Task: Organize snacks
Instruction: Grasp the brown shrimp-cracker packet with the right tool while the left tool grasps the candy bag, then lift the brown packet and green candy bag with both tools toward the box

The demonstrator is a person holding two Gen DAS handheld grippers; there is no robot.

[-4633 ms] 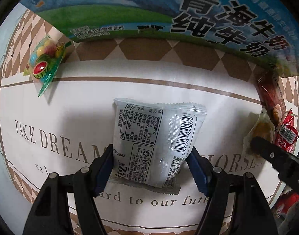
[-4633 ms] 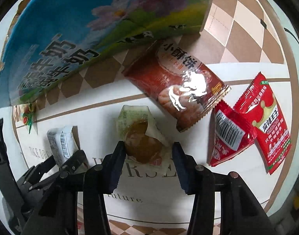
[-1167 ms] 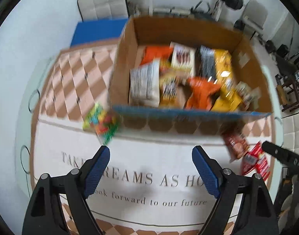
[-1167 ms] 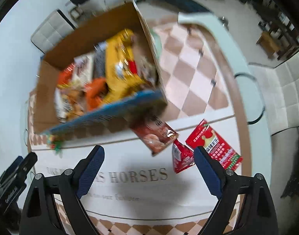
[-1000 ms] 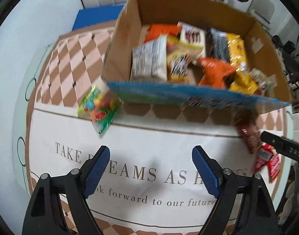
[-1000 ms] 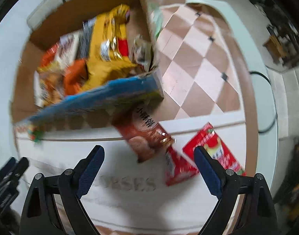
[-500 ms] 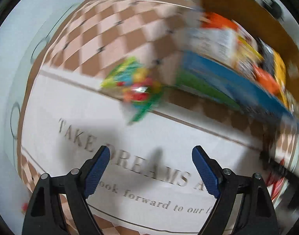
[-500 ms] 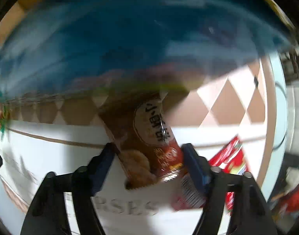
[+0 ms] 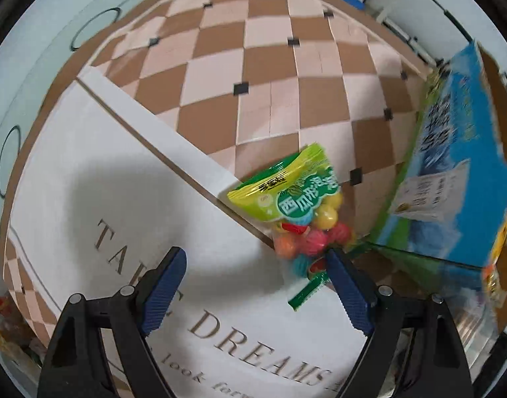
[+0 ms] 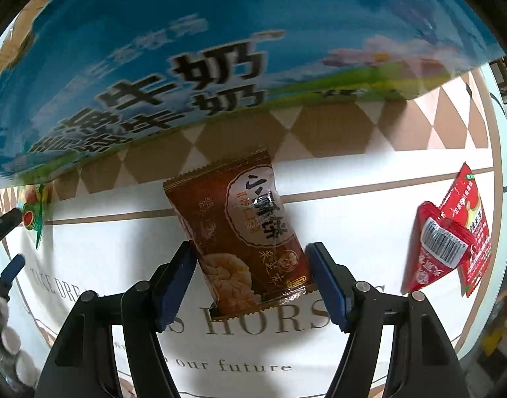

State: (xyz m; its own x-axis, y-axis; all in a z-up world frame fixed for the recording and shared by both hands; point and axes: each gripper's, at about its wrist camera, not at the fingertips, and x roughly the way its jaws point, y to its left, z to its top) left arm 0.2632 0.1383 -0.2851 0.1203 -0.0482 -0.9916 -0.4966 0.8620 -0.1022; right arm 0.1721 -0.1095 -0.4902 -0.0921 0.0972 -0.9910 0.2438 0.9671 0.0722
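A green bag of coloured candy balls [image 9: 296,205] lies on the tablecloth beside the box corner. My left gripper [image 9: 255,258] hangs over the cloth with its jaws opening a little; the bag's lower end lies against the right fingertip [image 9: 336,265], not between the pads. A brown biscuit pack [image 10: 246,212] lies lengthwise between the fingers of my right gripper [image 10: 250,252], and both pads press on its long edges. The blue-printed cardboard box [image 10: 154,49] stands just behind it. The candy bag [image 10: 29,212] also shows at the far left of the right wrist view.
Two red sachets [image 10: 452,242] lie overlapped to the right of the brown pack. The box wall [image 9: 452,172] rises close to the right of the left gripper. The white tablecloth [image 9: 87,182] with grey lettering spreads to the left, and checkered cloth lies behind.
Both grippers have come down from above the box. The left one swung and rolled toward the candy bag. The right one narrowed its jaws around the brown pack.
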